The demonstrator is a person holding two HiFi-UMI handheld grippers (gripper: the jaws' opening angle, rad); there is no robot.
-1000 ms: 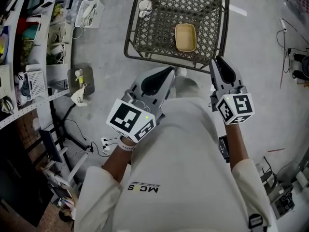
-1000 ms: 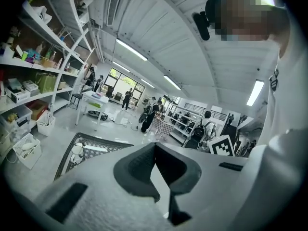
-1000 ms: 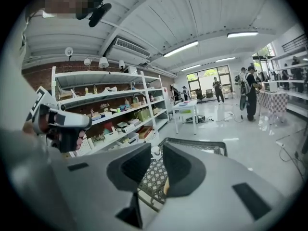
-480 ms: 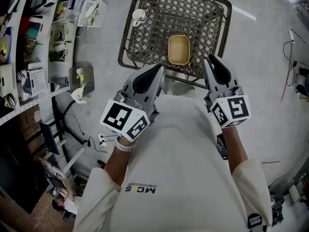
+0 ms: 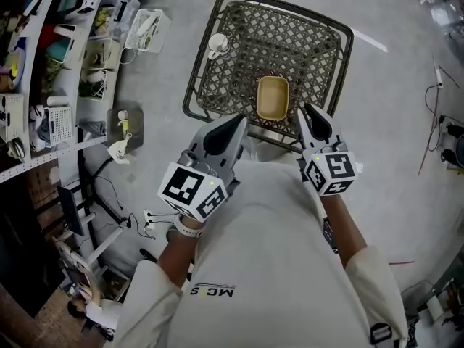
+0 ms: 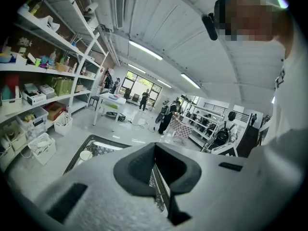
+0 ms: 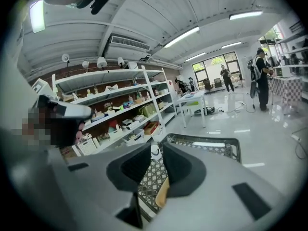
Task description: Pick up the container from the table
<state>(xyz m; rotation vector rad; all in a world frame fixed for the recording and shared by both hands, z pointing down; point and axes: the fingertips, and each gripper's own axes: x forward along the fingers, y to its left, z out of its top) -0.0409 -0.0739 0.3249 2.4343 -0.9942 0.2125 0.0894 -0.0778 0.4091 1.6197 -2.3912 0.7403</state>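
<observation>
A shallow tan container [image 5: 272,98] lies on the dark metal lattice table [image 5: 232,85], near its front edge. My right gripper [image 5: 312,117] hovers just over that front edge, a little right of the container, with its jaws open and nothing between them. In the right gripper view the container [image 7: 162,192] and the lattice show through the gap between the jaws of the right gripper [image 7: 161,150]. My left gripper [image 5: 230,127] is held at the table's front edge, left of the container, with its jaws shut and empty. In its own view the left gripper [image 6: 155,148] points across the table [image 6: 96,146].
A white cup [image 5: 217,44] stands on the table's far left corner. Shelves [image 5: 43,64] loaded with boxes and bins line the left side. Cables [image 5: 428,143] trail over the grey floor at the right. People [image 7: 262,81] stand far off in the hall.
Both grippers have moved forward to the table's front edge. The right gripper's tips are now beside the container's near end. Neither gripper's jaw opening has changed.
</observation>
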